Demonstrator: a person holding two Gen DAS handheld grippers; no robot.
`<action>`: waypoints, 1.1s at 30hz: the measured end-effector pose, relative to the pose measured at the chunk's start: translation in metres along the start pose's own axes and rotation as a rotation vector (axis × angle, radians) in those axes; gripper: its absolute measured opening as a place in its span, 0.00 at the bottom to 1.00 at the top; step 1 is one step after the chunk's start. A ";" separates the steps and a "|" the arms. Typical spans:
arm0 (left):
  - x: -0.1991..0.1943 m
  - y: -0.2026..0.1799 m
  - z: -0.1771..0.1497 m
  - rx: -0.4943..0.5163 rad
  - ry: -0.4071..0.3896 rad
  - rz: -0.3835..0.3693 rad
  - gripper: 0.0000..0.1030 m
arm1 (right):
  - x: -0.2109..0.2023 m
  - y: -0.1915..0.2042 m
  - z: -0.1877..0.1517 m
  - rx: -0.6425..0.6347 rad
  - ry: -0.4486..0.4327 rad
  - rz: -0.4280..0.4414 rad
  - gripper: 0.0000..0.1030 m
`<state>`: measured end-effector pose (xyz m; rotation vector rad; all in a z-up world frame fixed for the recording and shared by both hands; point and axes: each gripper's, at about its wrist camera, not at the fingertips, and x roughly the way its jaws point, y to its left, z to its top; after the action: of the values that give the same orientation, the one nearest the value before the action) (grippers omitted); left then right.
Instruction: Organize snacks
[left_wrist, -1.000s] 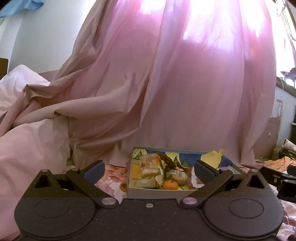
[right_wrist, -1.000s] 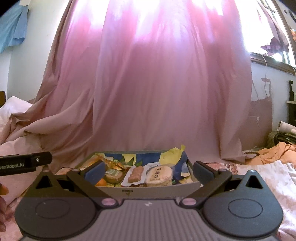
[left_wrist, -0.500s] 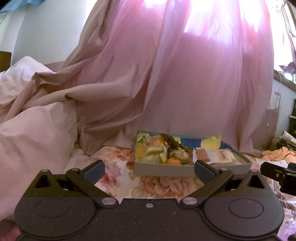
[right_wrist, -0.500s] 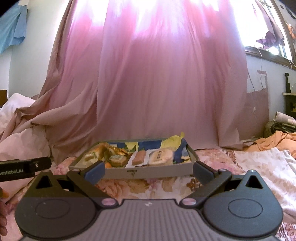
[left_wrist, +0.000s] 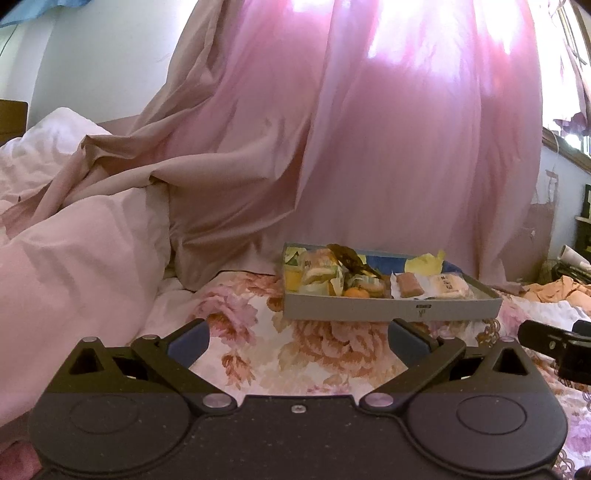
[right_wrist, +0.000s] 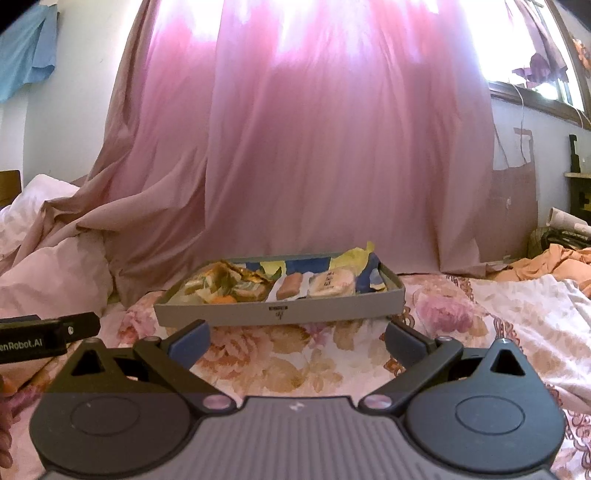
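A shallow grey box (left_wrist: 388, 309) (right_wrist: 332, 306) lies on the floral bedsheet (left_wrist: 314, 350) (right_wrist: 295, 354) and holds several wrapped snacks. In its left part sit crumpled wrappers and a small orange fruit (left_wrist: 356, 292) (right_wrist: 221, 300). Right of them lie a brown bar (left_wrist: 408, 285) (right_wrist: 290, 287) and a round pale cake in clear wrap (left_wrist: 448, 285) (right_wrist: 332, 282). My left gripper (left_wrist: 298, 339) is open and empty, well short of the box. My right gripper (right_wrist: 297, 338) is open too, just in front of the box's near wall.
A pink curtain (right_wrist: 332, 147) hangs right behind the box. A bunched pale duvet (left_wrist: 74, 266) fills the left. Orange cloth (right_wrist: 554, 262) lies at the far right. The other gripper's body shows at the edge of each view (left_wrist: 554, 341) (right_wrist: 40, 338).
Both grippers have pulled back from the box, which now looks smaller and farther, with more floral sheet showing in front. Their jaws stayed open and empty.
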<state>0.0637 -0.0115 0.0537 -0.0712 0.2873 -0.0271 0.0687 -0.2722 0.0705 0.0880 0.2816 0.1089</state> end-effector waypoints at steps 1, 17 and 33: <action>-0.001 0.001 0.000 0.000 0.000 -0.001 0.99 | -0.001 0.000 -0.001 0.001 0.003 0.001 1.00; -0.016 0.009 -0.023 0.019 -0.007 -0.004 0.99 | -0.014 0.011 -0.019 -0.013 0.041 0.025 1.00; -0.006 0.011 -0.046 0.071 0.051 -0.002 0.99 | 0.003 0.010 -0.044 -0.003 0.119 0.021 1.00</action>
<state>0.0455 -0.0037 0.0108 -0.0002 0.3370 -0.0412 0.0582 -0.2586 0.0288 0.0813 0.3998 0.1352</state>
